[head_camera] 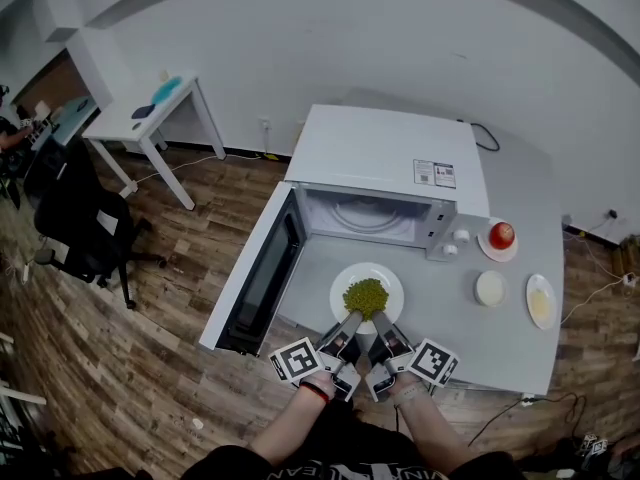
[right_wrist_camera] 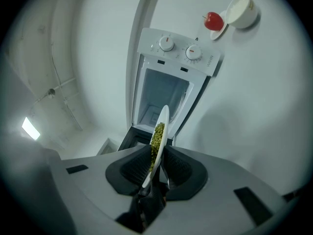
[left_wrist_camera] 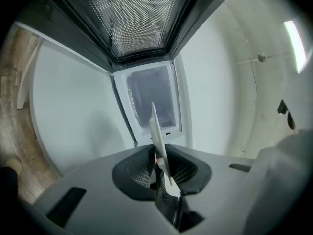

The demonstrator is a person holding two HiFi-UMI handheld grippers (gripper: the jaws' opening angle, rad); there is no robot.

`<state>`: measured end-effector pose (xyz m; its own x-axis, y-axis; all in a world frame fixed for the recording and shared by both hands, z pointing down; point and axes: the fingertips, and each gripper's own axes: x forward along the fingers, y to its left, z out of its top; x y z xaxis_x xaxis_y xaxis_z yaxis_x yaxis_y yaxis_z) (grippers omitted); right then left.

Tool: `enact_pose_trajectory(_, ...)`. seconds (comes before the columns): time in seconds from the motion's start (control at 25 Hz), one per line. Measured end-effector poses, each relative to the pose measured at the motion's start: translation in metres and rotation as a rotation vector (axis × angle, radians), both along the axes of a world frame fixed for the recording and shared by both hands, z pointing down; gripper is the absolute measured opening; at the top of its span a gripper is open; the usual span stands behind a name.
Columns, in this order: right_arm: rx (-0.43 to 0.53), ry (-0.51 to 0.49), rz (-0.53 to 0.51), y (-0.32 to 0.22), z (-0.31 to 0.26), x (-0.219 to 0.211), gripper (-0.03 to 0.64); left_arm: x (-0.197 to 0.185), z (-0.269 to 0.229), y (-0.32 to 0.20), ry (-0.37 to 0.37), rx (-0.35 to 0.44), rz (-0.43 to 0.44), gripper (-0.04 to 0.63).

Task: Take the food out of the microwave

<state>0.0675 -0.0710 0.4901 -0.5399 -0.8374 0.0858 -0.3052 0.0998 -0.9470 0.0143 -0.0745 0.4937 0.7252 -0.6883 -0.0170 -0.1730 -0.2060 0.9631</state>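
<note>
Plate (head_camera: pixel 387 279), white, round, shallow. Its near rim is pinched between the jaws of the left gripper (head_camera: pixel 349 321) and the right gripper (head_camera: pixel 381 321), side by side, each closed narrowly on the edge. The dish extends forward past the fingertips, in front of the open microwave (head_camera: pixel 380 158). It holds green peas (head_camera: pixel 365 296), heaped at centre.

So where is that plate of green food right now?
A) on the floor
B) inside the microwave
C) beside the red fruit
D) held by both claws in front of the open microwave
D: the left claw and the right claw are each shut on the near rim of the plate, which is outside the open microwave.
</note>
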Motion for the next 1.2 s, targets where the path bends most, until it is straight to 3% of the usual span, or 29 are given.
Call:
enact_pose_trajectory(0.16,0.012,-0.018,-0.010,0.014,-0.003,-0.004,0.078,-0.001,-0.003,0.015,-0.003,0.016,0.004,0.066)
enact_pose_trajectory(0.32,-0.004,0.045,-0.011,0.032,0.001,0.001,0.078,-0.002,-0.005,0.032,0.003,0.012,-0.004,0.066)
enact_pose_trajectory(0.56,0.013,-0.019,-0.019,0.054,-0.006,-0.004,0.078,-0.002,-0.005,0.055,0.003,0.007,-0.010,0.066)
enact_pose_trajectory(0.84,0.022,0.010,-0.025,0.079,-0.006,-0.002,0.078,-0.003,-0.007,0.081,0.009,0.007,-0.016,0.066)
enact_pose_trajectory(0.96,0.012,-0.018,-0.021,0.090,-0.007,-0.003,0.078,0.002,-0.014,0.093,0.084,-0.007,-0.013,0.066)
enact_pose_trajectory(1.08,0.017,-0.031,-0.021,0.100,-0.009,-0.005,0.078,0.000,-0.013,0.102,0.052,0.005,-0.014,0.066)
enact_pose_trajectory(1.2,0.019,-0.032,-0.025,0.111,-0.010,-0.005,0.078,0.001,-0.015,0.114,0.073,0.001,-0.017,0.066)
